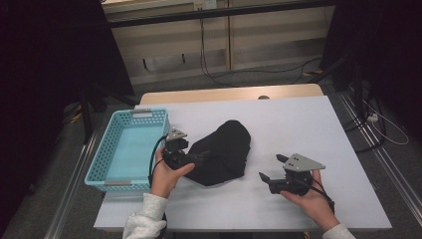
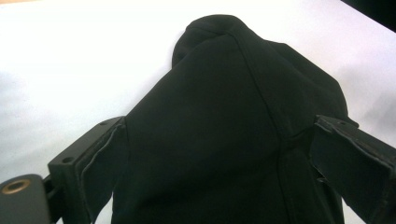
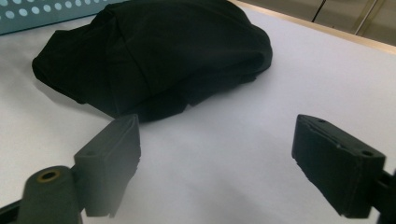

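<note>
A crumpled black cloth [image 1: 224,152] lies in the middle of the white table [image 1: 303,124]. My left gripper [image 1: 197,158] is at the cloth's left edge, pointing into it. In the left gripper view its jaws stand wide apart with the cloth [image 2: 224,107] bulging between them, so the left gripper [image 2: 219,127] is open around the fabric. My right gripper [image 1: 271,167] rests low over bare table to the right of the cloth, open. In the right gripper view, nothing lies between the right gripper [image 3: 217,123] jaws, and the cloth [image 3: 154,56] sits a short way ahead.
A teal perforated basket [image 1: 102,162] stands at the table's left edge, close beside my left hand; its wall [image 3: 32,11] shows behind the cloth. The table's far wooden edge [image 1: 229,93] runs behind. Cables and dark stands surround the table on the floor.
</note>
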Demonstrator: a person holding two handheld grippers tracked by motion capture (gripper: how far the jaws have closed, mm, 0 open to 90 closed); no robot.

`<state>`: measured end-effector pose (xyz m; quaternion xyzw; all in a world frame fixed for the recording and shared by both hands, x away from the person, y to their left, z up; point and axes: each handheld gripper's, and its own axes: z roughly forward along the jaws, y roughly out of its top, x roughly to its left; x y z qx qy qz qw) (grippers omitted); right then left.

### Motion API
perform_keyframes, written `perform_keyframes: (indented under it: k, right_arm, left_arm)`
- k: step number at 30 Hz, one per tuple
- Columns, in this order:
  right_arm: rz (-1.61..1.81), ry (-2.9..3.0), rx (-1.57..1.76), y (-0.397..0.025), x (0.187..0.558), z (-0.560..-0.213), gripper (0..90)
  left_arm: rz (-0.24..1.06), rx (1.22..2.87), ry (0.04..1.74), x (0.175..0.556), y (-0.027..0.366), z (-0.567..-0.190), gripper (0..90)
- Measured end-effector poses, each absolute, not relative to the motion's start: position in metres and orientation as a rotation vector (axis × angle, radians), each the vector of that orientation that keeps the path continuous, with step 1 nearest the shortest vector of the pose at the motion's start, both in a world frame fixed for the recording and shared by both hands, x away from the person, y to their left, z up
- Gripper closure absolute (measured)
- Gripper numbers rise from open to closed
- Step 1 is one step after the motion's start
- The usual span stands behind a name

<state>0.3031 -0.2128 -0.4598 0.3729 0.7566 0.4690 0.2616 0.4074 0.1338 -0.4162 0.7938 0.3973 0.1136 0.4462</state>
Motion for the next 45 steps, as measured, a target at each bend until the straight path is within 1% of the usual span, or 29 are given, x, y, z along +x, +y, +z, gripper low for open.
perform_keyframes:
  k: [11, 14, 17, 18, 19, 20, 22, 25, 26, 28, 33, 36, 39, 40, 41, 42, 43, 44, 45]
  right_arm:
    - [1.289, 2.091, 0.987, -0.198, 0.313, -0.459, 20.6]
    - [1.298, 2.121, 0.969, -0.190, 0.317, -0.459, 25.3]
    - [1.303, 2.139, 0.959, -0.186, 0.317, -0.460, 27.2]
    - [1.303, 2.158, 0.950, -0.184, 0.318, -0.460, 30.3]
    - [1.303, 2.158, 0.950, -0.184, 0.318, -0.460, 30.3]
    - [1.307, 2.169, 0.943, -0.181, 0.320, -0.461, 33.0]
    - [1.314, 2.182, 0.941, -0.178, 0.322, -0.461, 35.4]
    - [1.312, 2.194, 0.930, -0.174, 0.323, -0.462, 35.7]
    - [1.298, 2.214, 0.918, -0.170, 0.324, -0.464, 38.7]
    - [1.287, 2.226, 0.912, -0.167, 0.326, -0.465, 40.3]
    - [1.287, 2.231, 0.912, -0.162, 0.328, -0.467, 40.2]
    - [1.296, 2.228, 0.924, -0.159, 0.331, -0.467, 41.5]
    - [1.303, 2.231, 0.928, -0.156, 0.332, -0.467, 47.5]
    - [1.297, 2.239, 0.925, -0.154, 0.332, -0.466, 56.2]
    - [1.297, 2.239, 0.925, -0.154, 0.332, -0.466, 56.2]
    - [1.315, 2.246, 0.923, -0.152, 0.333, -0.466, 63.0]
    - [1.315, 2.246, 0.923, -0.152, 0.333, -0.466, 63.0]
    - [1.312, 2.273, 0.923, -0.150, 0.334, -0.467, 68.1]
    - [1.312, 2.273, 0.923, -0.150, 0.334, -0.467, 68.1]
  left_arm:
    - [0.293, 1.960, 0.995, 0.405, 0.135, -0.415, 5.8]
    - [0.300, 1.960, 1.007, 0.405, 0.136, -0.416, 5.8]
    - [0.298, 1.958, 1.017, 0.405, 0.136, -0.417, 5.8]
    - [0.298, 1.959, 1.015, 0.405, 0.135, -0.417, 5.8]
    - [0.298, 1.959, 1.015, 0.405, 0.135, -0.417, 5.8]
    - [0.297, 1.960, 1.011, 0.405, 0.136, -0.416, 5.8]
    - [0.301, 1.955, 1.018, 0.405, 0.137, -0.414, 5.7]
    - [0.306, 1.956, 1.015, 0.404, 0.139, -0.413, 5.7]
    - [0.308, 1.959, 1.014, 0.405, 0.141, -0.412, 5.6]
    - [0.311, 1.956, 1.018, 0.405, 0.142, -0.413, 5.6]
    - [0.307, 1.956, 1.016, 0.404, 0.139, -0.413, 5.7]
    - [0.316, 1.972, 1.006, 0.405, 0.140, -0.414, 5.6]
    - [0.317, 1.970, 1.012, 0.406, 0.140, -0.415, 5.6]
    - [0.314, 1.964, 1.016, 0.406, 0.140, -0.415, 5.7]
    - [0.314, 1.964, 1.016, 0.406, 0.140, -0.415, 5.6]
    - [0.314, 1.965, 1.016, 0.406, 0.140, -0.414, 5.7]
    - [0.314, 1.965, 1.016, 0.406, 0.140, -0.414, 5.6]
    - [0.313, 1.967, 1.015, 0.406, 0.140, -0.414, 5.7]
    - [0.310, 1.962, 1.019, 0.406, 0.140, -0.414, 5.7]
